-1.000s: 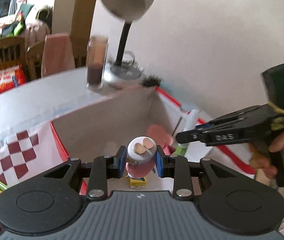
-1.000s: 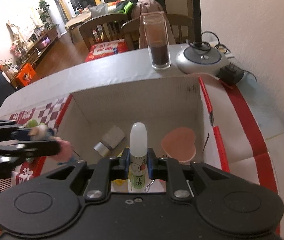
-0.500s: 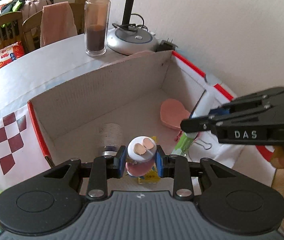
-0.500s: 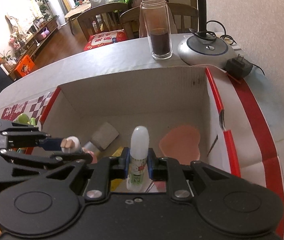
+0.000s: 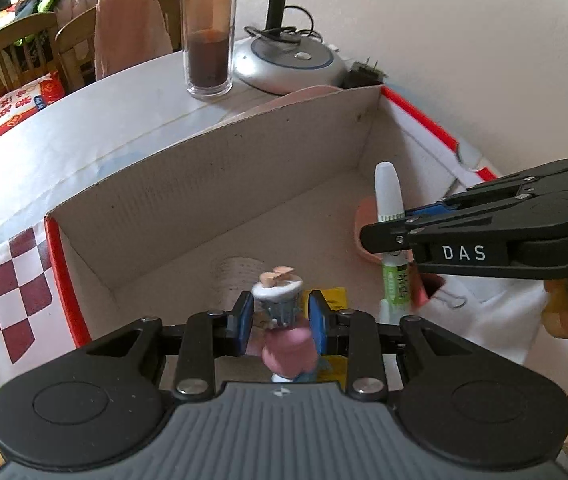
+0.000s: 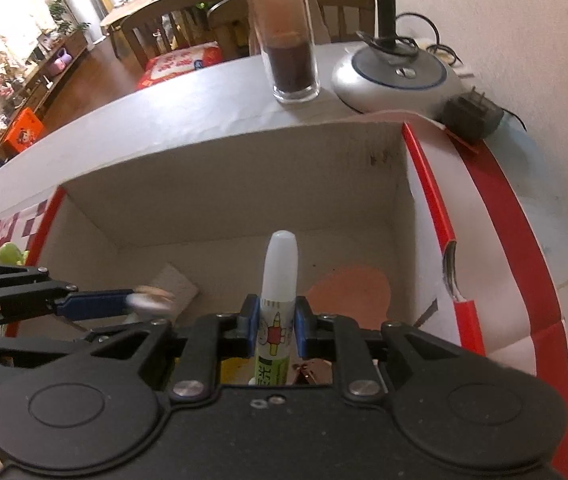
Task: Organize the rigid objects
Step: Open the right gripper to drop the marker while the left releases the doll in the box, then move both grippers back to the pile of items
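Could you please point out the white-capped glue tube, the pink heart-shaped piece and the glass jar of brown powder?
White-capped glue tube (image 6: 281,264): right wrist view, cap.
Pink heart-shaped piece (image 6: 349,294): right wrist view, flat face.
Glass jar of brown powder (image 5: 208,60): left wrist view, powder-filled part.

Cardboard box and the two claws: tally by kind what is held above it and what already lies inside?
Held toy figure: 1
Held glue bottle: 1
Pink heart-shaped piece in the cardboard box: 1
Grey roll in box: 1
Yellow item in box, kind unclear: 1
Total: 5
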{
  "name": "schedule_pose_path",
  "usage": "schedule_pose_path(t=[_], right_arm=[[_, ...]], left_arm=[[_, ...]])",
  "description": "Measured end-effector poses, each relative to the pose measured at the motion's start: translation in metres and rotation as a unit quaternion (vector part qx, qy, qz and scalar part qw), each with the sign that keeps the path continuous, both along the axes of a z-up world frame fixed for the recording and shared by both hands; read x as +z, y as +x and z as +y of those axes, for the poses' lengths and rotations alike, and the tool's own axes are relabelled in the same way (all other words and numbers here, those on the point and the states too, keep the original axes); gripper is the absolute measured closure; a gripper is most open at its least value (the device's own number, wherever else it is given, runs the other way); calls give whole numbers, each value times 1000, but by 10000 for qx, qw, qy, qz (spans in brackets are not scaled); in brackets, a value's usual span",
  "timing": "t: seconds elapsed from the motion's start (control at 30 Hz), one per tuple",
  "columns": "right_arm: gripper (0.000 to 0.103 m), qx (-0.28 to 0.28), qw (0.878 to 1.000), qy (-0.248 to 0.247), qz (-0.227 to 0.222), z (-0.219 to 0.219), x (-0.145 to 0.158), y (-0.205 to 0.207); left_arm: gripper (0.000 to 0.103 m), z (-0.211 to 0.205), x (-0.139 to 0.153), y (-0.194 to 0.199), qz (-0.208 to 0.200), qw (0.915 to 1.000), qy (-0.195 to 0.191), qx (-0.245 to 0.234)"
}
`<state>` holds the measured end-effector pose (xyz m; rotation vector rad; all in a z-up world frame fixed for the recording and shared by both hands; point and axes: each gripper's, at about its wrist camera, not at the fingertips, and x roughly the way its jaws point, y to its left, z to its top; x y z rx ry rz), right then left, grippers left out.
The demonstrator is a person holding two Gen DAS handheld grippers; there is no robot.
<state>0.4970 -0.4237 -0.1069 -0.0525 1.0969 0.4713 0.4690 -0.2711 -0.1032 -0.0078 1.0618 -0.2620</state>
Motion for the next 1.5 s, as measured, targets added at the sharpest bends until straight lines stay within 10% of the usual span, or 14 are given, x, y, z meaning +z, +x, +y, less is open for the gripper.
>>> schedule_pose_path(t=[0.67,0.8,1.5], right_arm=[[76,7,9999,5,130,-2,0,0],[73,27,10000,3,19,-2,8,-5],[47,91,9976,375,-577,-6,67,-60]], left_arm=[[72,-2,0,-4,91,9999,-32,116],[52,-3,10,-13,-109,9998,-131,66],[46,42,72,-95,-1136,9911,-608,345]])
